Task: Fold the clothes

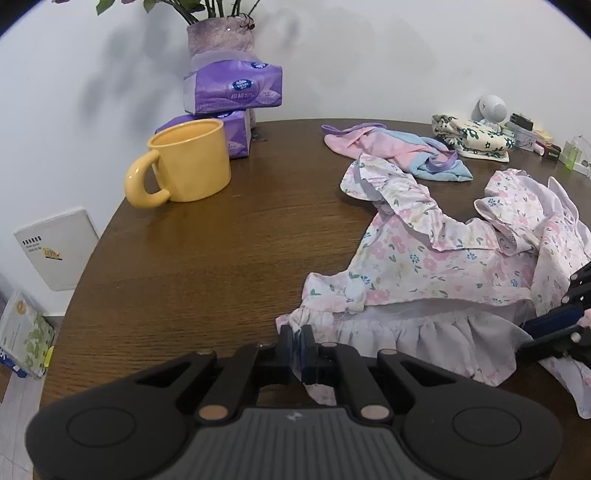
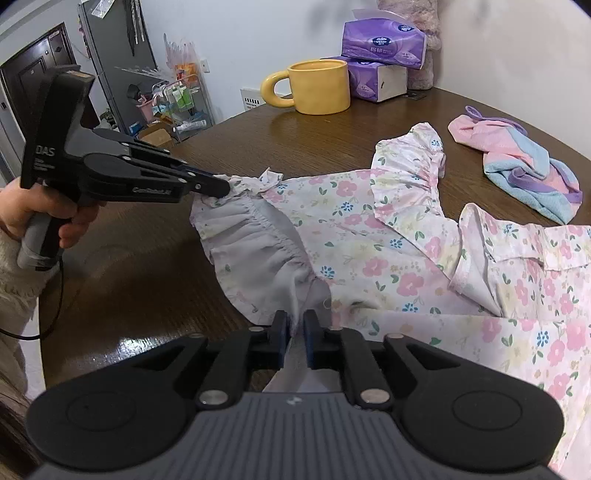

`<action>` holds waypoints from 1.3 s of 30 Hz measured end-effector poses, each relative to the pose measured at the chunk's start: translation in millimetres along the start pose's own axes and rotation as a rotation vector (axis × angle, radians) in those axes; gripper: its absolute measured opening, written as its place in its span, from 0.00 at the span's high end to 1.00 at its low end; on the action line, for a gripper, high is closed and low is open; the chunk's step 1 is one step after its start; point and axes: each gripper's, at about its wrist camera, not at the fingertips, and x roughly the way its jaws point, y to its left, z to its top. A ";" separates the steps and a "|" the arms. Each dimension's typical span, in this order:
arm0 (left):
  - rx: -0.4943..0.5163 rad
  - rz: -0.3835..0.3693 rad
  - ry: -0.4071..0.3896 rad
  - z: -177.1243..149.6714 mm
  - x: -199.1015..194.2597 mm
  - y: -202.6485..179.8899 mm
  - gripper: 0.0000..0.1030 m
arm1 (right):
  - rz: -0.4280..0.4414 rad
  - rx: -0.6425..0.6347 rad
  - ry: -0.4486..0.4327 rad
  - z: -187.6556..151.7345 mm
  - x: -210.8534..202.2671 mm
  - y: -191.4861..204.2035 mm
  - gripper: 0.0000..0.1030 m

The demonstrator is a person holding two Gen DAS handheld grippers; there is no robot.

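Note:
A pink floral garment (image 1: 424, 258) with white ruffled edges lies spread and rumpled on the dark wooden table (image 1: 221, 258). My left gripper (image 1: 296, 338) is shut on a corner of its ruffled hem. The right wrist view shows that gripper (image 2: 225, 190) from the side, held by a hand (image 2: 22, 206), lifting the ruffle slightly. My right gripper (image 2: 294, 328) sits at the garment's (image 2: 369, 240) near edge. Its jaws stand a little apart, with a thin fold of white fabric in the gap that the pads do not press. One of its fingers (image 1: 554, 321) shows at the right edge of the left wrist view.
A yellow mug (image 1: 188, 162) and two purple tissue packs (image 1: 236, 88) stand at the back left before a vase (image 1: 221, 33). A pink and blue cloth (image 1: 399, 147) and a folded cream floral cloth (image 1: 476, 136) lie at the back. Small items crowd the far right.

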 end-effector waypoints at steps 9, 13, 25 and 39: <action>-0.051 -0.068 -0.075 28.4 -18.8 -13.3 0.50 | -0.084 0.096 -0.074 3.2 -51.3 -36.2 0.58; -0.021 -0.153 -0.106 45.9 -20.1 -42.4 0.49 | -0.199 0.168 -0.114 4.5 -75.3 -69.3 0.58; 0.049 -0.335 -0.035 94.1 20.7 -139.1 0.46 | -0.435 0.370 -0.174 -19.3 -122.0 -174.6 0.58; -0.020 -0.290 0.107 121.8 93.5 -165.6 0.59 | -0.464 0.416 -0.065 -17.4 -71.0 -264.7 0.53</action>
